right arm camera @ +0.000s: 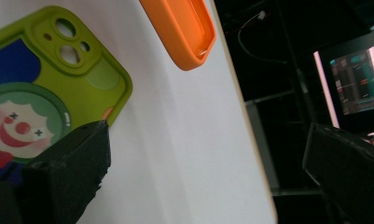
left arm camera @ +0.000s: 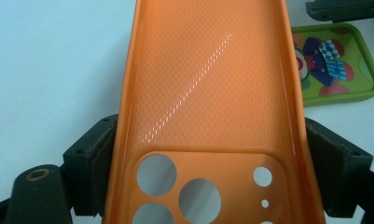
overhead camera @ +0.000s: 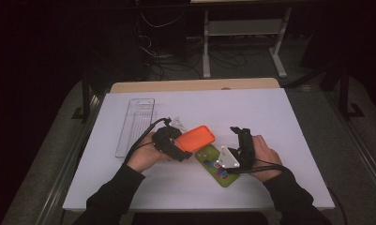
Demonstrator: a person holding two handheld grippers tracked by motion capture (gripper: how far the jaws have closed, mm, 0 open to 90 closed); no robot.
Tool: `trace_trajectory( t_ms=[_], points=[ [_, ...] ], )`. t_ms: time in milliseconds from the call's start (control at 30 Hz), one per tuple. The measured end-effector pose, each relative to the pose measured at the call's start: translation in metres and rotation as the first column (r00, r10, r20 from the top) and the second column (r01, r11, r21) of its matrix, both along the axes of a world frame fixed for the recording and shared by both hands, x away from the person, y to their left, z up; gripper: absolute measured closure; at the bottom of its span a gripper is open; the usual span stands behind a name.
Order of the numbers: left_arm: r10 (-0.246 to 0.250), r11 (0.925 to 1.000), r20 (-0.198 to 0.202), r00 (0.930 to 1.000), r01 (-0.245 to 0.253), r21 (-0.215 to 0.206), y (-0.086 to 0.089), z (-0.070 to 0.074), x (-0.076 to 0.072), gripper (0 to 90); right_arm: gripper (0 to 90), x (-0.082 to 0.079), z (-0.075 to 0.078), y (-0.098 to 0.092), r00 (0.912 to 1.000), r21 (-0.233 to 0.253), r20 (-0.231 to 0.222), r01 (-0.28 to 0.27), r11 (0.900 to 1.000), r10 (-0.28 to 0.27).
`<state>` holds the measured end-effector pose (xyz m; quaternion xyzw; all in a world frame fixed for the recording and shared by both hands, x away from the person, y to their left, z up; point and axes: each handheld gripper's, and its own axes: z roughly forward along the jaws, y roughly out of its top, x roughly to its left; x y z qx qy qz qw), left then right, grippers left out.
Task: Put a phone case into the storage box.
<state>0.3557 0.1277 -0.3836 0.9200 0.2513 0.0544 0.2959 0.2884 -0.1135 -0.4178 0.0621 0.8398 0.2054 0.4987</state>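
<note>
Left hand-held gripper [overhead camera: 176, 143] in the high view clamps the orange phone case [overhead camera: 196, 138] just above the desk [overhead camera: 270, 117], its jaws pressing both long case [left arm camera: 208, 93] walls in its own view, while the right hand-held gripper [right arm camera: 208, 172], jaws wide apart, holds nothing beside the green phone case [right arm camera: 49, 88].

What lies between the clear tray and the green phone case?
In the high view, the left gripper holding the orange case sits between the clear tray and green phone case.

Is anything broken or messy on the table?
Nothing looks broken or spilled. The orange phone case is clamped by its sides in the left tool and looks whole. The green clown case lies flat on the white table by the open right tool. A clear tray sits straight.
</note>
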Motion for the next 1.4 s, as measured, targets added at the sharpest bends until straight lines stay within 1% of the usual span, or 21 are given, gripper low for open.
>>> trace_trajectory(
  t_ms=[33, 100, 133, 167, 300, 367, 533, 700, 767, 800, 833, 867, 933, 967, 1000, 1033, 1167, 1300, 1333, 1367, 1400],
  points=[
    [-0.003, 1.0, 0.004, 1.0, 0.003, 0.001, 0.0, 0.0, 0.0, 15.6, 0.0, 0.0, 0.0, 0.001, 1.0, -0.012, 0.0, -0.003, 1.0, 0.003],
    [0.013, 0.9998, 0.005, 0.9999, -0.013, -0.014, 0.0, 0.0, 0.0, 15.7, 0.0, 0.0, -0.001, 0.001, 0.9996, -0.027, 0.025, -0.012, 1.0, 0.013],
    [0.003, 1.0, 0.005, 1.0, -0.003, -0.002, 0.001, 0.0, 0.001, 15.7, 0.0, -0.001, -0.001, 0.002, 0.9994, -0.036, 0.032, -0.013, 0.999, 0.014],
    [-0.005, 0.9999, 0.005, 1.0, 0.005, 0.009, 0.002, 0.001, 0.002, 15.7, 0.0, -0.001, -0.001, 0.002, 0.9988, -0.063, 0.043, -0.019, 0.998, 0.022],
    [0.006, 0.9999, 0.0, 1.0, -0.006, 0.013, 0.003, 0.001, 0.002, 15.7, 0.3, -0.003, -0.002, 0.005, 0.9949, -0.119, 0.092, -0.03, 0.992, 0.041],
    [0.007, 0.9999, 0.001, 1.0, -0.007, 0.01, 0.003, 0.001, 0.002, 15.7, 2.7, -0.004, -0.004, 0.007, 0.9904, -0.104, 0.129, -0.035, 0.994, 0.048],
    [0.002, 1.0, 0.001, 1.0, -0.002, -0.003, 0.001, 0.003, 0.0, 15.7, 7.4, -0.007, -0.005, 0.013, 0.99, -0.124, 0.126, -0.048, 0.991, 0.064],
    [-0.009, 1.0, 0.006, 0.9999, 0.009, 0.003, -0.001, 0.004, -0.001, 15.7, 12.9, -0.01, -0.005, 0.021, 0.9825, -0.13, 0.166, -0.062, 0.99, 0.083],
    [-0.009, 1.0, 0.006, 0.9999, 0.009, 0.004, -0.001, 0.004, -0.001, 15.6, 14.2, -0.011, -0.006, 0.026, 0.9824, -0.122, 0.169, -0.06, 0.991, 0.08],
    [-0.01, 0.9999, 0.004, 0.9999, 0.01, 0.006, -0.001, 0.004, -0.002, 15.6, 15.5, -0.01, -0.005, 0.029, 0.9784, -0.132, 0.186, -0.067, 0.989, 0.091],
    [-0.014, 0.9999, 0.004, 0.9999, 0.014, 0.007, -0.002, 0.005, -0.002, 15.7, 16.6, -0.008, -0.004, 0.03, 0.9719, -0.163, 0.202, -0.088, 0.983, 0.121],
    [-0.015, 0.9999, 0.005, 0.9999, 0.015, 0.008, -0.002, 0.005, -0.002, 15.7, 17.7, -0.008, -0.005, 0.032, 0.969, -0.167, 0.21, -0.097, 0.981, 0.131],
    [-0.015, 0.9999, 0.004, 0.9999, 0.015, 0.002, -0.002, 0.005, -0.002, 15.7, 20.7, -0.008, -0.004, 0.036, 0.9693, -0.203, 0.194, -0.11, 0.973, 0.151],
    [-0.012, 0.9999, 0.006, 0.9999, 0.012, -0.001, -0.002, 0.005, -0.002, 15.7, 22.6, -0.009, -0.004, 0.038, 0.9686, -0.208, 0.195, -0.113, 0.972, 0.154],
    [-0.014, 0.9999, 0.009, 0.9999, 0.014, 0.0, -0.002, 0.005, -0.002, 15.6, 24.1, -0.009, -0.005, 0.04, 0.9641, -0.178, 0.221, -0.109, 0.978, 0.148],
    [-0.014, 0.9999, 0.008, 0.9999, 0.014, 0.0, -0.002, 0.005, -0.003, 15.6, 25.3, -0.009, -0.005, 0.042, 0.9641, -0.177, 0.222, -0.108, 0.978, 0.146],
    [-0.021, 0.9998, 0.011, 0.9997, 0.021, 0.007, -0.003, 0.006, -0.003, 15.6, 30.9, -0.006, -0.005, 0.049, 0.9582, -0.2, 0.231, -0.122, 0.972, 0.168],
    [-0.021, 0.9998, 0.01, 0.9997, 0.021, 0.003, -0.004, 0.006, -0.003, 15.7, 37.2, -0.005, -0.01, 0.057, 0.9566, -0.219, 0.224, -0.136, 0.966, 0.186],
    [-0.021, 0.9998, 0.012, 0.9997, 0.021, 0.005, -0.003, 0.006, -0.003, 15.6, 39.6, -0.004, -0.012, 0.059, 0.9514, -0.22, 0.239, -0.142, 0.965, 0.194],
    [-0.022, 0.9997, 0.013, 0.9997, 0.022, 0.005, -0.003, 0.006, -0.003, 15.7, 42.0, -0.004, -0.014, 0.06, 0.9544, -0.212, 0.231, -0.141, 0.967, 0.189],
    [-0.021, 0.9998, 0.013, 0.9997, 0.021, 0.005, -0.003, 0.006, -0.003, 15.6, 44.0, -0.004, -0.015, 0.062, 0.9519, -0.214, 0.239, -0.141, 0.967, 0.192]
  ],
)
